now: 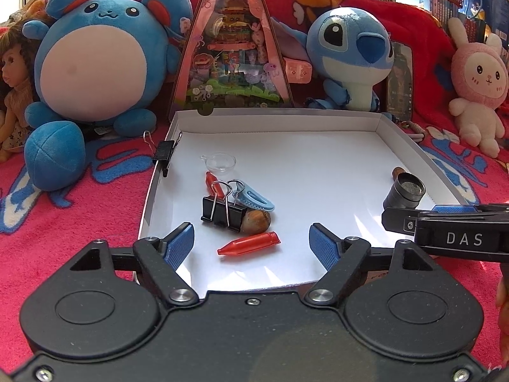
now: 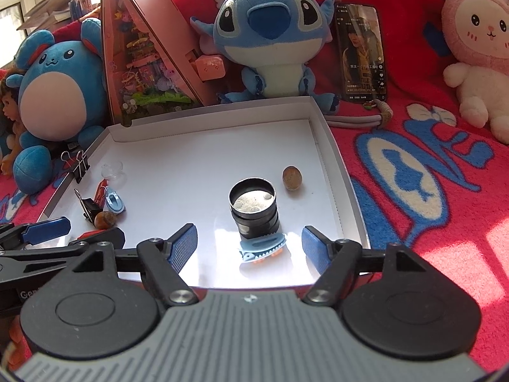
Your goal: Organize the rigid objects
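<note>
A shallow white box (image 1: 410,146) (image 2: 331,146) lies on a red blanket. In the left wrist view it holds an orange crayon-shaped piece (image 1: 249,244), a black binder clip (image 1: 222,211), a brown nut (image 1: 256,222), a blue clip (image 1: 253,199), a second orange piece (image 1: 212,183) and a clear dish (image 1: 220,161). My left gripper (image 1: 251,245) is open just over the orange piece. In the right wrist view a black cylinder (image 2: 254,208), a blue shark clip (image 2: 261,249) and a brown ball (image 2: 292,178) lie ahead. My right gripper (image 2: 248,246) is open around the shark clip.
A second binder clip (image 1: 165,154) grips the box's left wall. Behind the box stand a round blue plush (image 1: 92,63), a pink triangular toy box (image 1: 232,47), a Stitch plush (image 2: 270,38), a phone (image 2: 362,54) and a pink rabbit plush (image 2: 477,47).
</note>
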A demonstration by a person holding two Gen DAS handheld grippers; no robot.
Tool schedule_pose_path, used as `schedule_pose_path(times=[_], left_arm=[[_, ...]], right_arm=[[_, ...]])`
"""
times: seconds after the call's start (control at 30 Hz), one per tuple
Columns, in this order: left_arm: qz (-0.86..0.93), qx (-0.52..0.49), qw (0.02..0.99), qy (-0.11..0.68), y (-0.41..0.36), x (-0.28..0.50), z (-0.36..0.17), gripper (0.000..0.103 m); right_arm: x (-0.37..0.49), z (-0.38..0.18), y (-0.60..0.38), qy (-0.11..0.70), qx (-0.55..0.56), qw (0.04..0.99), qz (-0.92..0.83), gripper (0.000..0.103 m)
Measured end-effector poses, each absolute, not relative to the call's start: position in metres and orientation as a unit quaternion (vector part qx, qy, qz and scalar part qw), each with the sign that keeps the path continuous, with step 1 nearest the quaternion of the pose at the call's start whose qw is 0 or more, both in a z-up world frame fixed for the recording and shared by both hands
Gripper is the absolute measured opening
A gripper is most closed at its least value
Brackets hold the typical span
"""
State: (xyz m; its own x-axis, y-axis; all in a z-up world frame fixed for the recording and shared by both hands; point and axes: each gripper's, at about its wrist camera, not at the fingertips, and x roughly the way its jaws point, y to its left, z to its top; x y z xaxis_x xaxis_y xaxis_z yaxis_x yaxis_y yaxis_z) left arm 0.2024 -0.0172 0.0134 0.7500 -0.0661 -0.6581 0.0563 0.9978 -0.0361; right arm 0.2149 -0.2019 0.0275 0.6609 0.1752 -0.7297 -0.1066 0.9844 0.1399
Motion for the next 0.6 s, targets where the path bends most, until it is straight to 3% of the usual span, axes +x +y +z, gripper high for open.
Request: schedule_pose_path(times=[0.6], left_arm=[[-0.043,0.008,0.941,0.335,-0.021,0.178,0.025,0.088]], right_arm=[[0.194,0.041,-0.204,0.373,0.026,0.924,0.075,0.094]])
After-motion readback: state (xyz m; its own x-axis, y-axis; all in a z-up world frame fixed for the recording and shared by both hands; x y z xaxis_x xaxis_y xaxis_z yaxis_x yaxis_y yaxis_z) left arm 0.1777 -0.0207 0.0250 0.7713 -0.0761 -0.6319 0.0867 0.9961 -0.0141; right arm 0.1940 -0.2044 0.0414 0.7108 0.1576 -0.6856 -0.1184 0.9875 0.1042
